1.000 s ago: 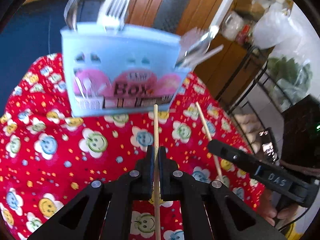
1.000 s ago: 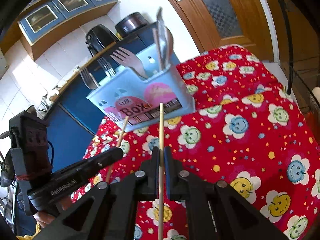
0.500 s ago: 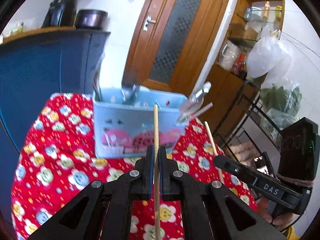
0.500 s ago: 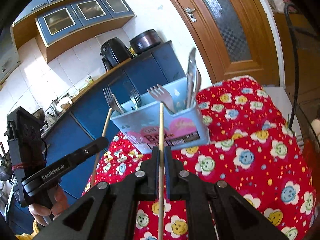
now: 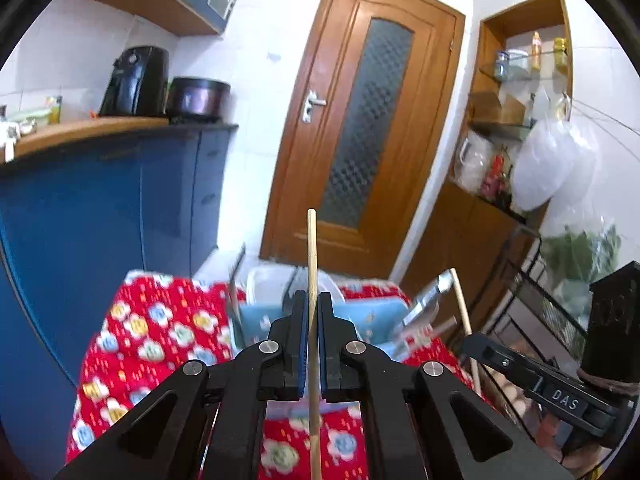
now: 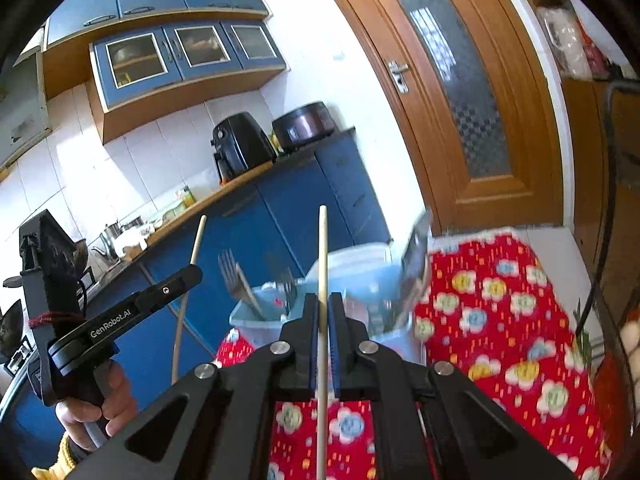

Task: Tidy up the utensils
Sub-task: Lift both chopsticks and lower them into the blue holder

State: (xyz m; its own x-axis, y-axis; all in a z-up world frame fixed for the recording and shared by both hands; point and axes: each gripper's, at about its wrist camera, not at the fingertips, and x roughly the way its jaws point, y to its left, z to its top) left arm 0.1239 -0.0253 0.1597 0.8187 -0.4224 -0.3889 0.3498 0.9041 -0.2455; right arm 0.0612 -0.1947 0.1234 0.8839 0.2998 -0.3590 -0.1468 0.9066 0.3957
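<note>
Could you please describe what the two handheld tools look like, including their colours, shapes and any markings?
Both are matte black plastic. The left tool and right tool each have two flat fingers lined with blue pads, on angular linkages with triangular cut-outs and silver rivets. From the side, the left one reads "GenRobot.AI" in white, with red cord wound round its camera block. A yellow cuff shows beneath.

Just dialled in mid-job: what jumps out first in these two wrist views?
Each gripper is clamped on a thin wooden chopstick pointing up and forward: the left gripper holds one chopstick, the right gripper the other. Just beyond both sits the pale blue plastic utensil box with forks and spoons, on the red flower-print tablecloth.
</note>
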